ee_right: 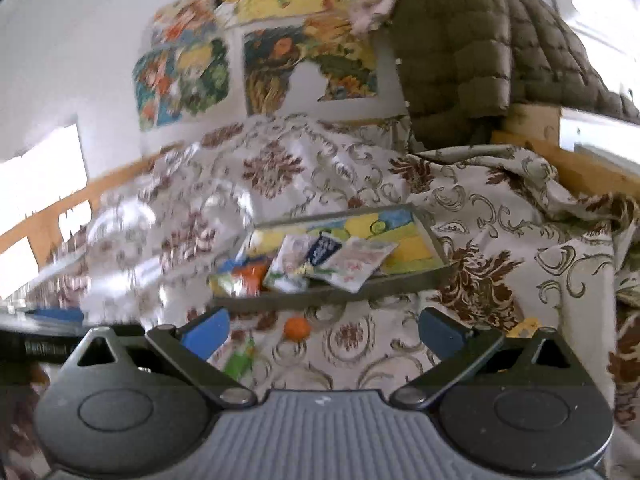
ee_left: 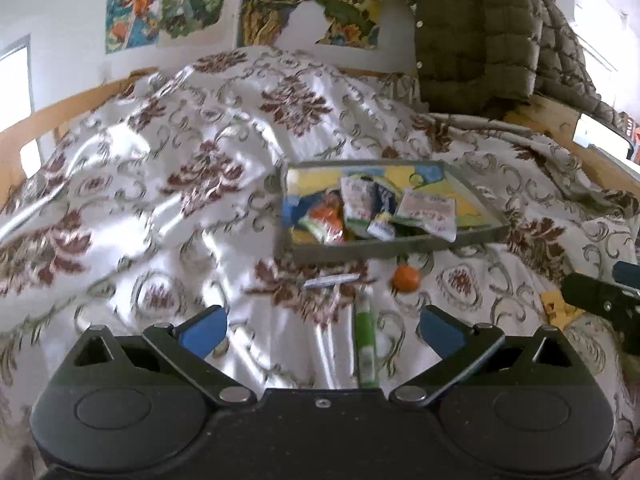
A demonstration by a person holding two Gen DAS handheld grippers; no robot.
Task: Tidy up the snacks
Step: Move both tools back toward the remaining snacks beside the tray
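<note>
A shallow grey tray (ee_left: 400, 249) with a colourful bottom lies on the floral bedspread and holds several snack packets (ee_left: 428, 212). It also shows in the right wrist view (ee_right: 320, 300). In front of it lie a small orange round snack (ee_left: 405, 278), a thin silver stick pack (ee_left: 330, 281) and a green-and-white stick pack (ee_left: 365, 344). My left gripper (ee_left: 323, 330) is open and empty, with the green stick between its fingers' reach. My right gripper (ee_right: 323, 330) is open and empty, behind the orange snack (ee_right: 297, 328) and green pack (ee_right: 239, 362).
The floral bedspread (ee_left: 168, 184) is rumpled and humps up behind the tray. An olive quilted jacket (ee_left: 480, 32) hangs at the back right. Posters (ee_left: 164, 4) cover the wall. A yellow packet (ee_left: 558, 310) lies at the right. The right gripper shows at the right edge (ee_left: 604, 300).
</note>
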